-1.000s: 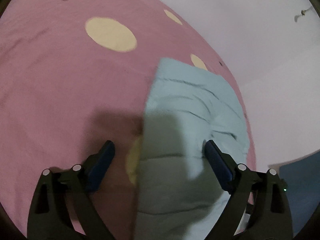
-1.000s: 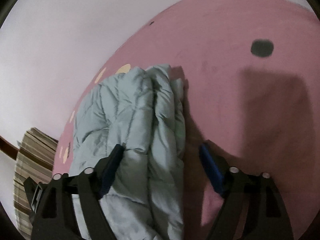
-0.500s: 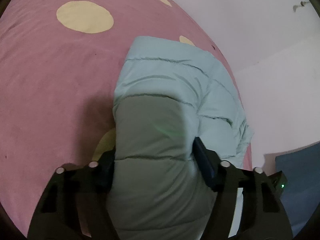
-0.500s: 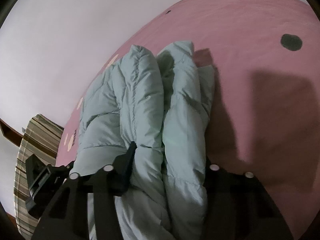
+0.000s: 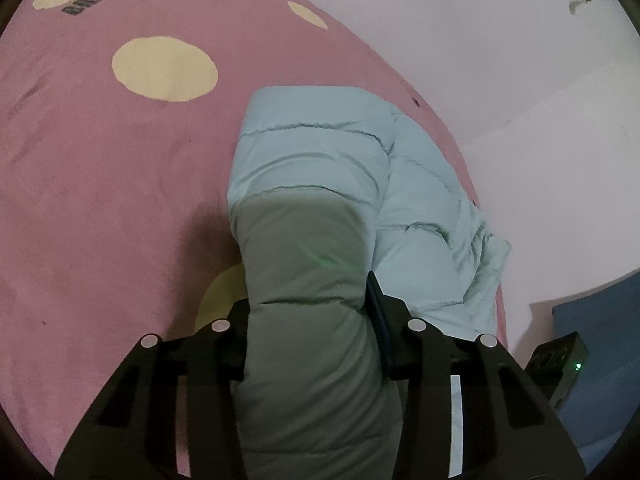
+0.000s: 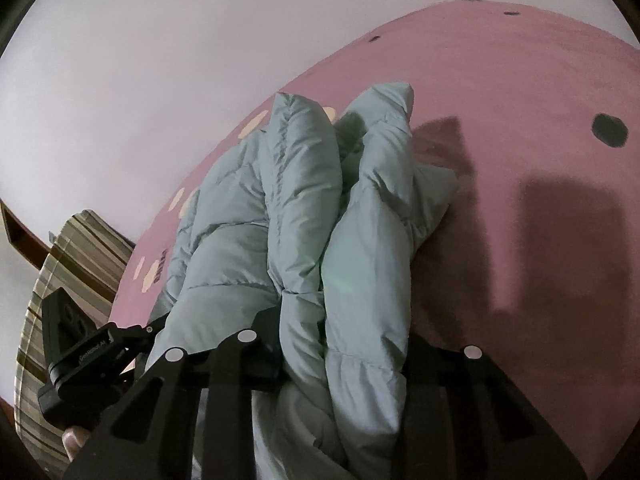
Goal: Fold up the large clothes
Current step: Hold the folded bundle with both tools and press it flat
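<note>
Left wrist view shows the pale blue puffer jacket [image 5: 316, 184] bunched into a thick quilted roll that runs straight out ahead of the left gripper [image 5: 308, 312], whose jaws have just been closing and now clamp the near end of that roll between them. Beyond the fingertips the roll lies on the pink bedspread [image 5: 100, 184] with cream dots. To the right of the fingers, past the bed's edge, sits a dark blue block [image 5: 600, 320].

On the right wrist view the same jacket [image 6: 304, 208] stands in two padded folds pinched between the fingers of the right gripper [image 6: 340, 320], which has likewise just been closing. Left of those fingers shows the other gripper's black body, then a striped cloth [image 6: 68, 256].
</note>
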The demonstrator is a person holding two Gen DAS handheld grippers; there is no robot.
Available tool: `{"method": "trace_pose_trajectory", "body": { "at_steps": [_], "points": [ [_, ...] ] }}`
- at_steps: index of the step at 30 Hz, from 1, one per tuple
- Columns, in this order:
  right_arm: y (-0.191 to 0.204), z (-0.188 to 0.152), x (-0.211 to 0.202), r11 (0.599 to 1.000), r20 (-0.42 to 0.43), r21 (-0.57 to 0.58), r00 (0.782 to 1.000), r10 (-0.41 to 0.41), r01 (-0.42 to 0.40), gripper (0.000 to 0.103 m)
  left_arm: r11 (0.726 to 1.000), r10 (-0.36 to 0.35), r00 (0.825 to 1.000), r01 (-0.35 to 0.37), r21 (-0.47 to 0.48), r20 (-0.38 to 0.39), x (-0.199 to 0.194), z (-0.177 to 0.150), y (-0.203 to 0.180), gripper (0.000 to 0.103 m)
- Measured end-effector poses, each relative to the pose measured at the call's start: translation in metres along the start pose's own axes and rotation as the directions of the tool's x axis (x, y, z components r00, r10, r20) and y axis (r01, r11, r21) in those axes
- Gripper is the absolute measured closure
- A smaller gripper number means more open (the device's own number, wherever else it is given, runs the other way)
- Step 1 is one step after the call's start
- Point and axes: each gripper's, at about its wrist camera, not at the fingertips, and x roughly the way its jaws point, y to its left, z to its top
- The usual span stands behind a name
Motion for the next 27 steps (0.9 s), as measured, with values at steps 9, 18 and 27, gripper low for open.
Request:
{"method": "trace_pose_trajectory", "body": {
  "at_steps": [9, 18, 27],
  "points": [
    [0.032, 0.01, 0.017, 0.997, -0.016, -0.054, 0.998, 0.062, -0.063, 0.076, 1.0, 0.012, 0.998, -0.011, -0.016, 0.069, -0.03, 0.015, 0.012, 0.063],
    [0.091, 0.027, 0.061, 0.98, -0.033, -0.122, 0.987, 0.157, -0.159, 0.076, 0.997, 0.07, 0.981, -0.067, -0.026, 0.18, -0.068, 0.057, 0.042, 0.063],
    [0.141, 0.043, 0.117, 0.96, -0.055, -0.18, 0.977, 0.205, -0.212, 0.076, 0.993, 0.115, 0.963, -0.107, -0.045, 0.245, -0.083, 0.1, 0.084, 0.063]
  ]
}}
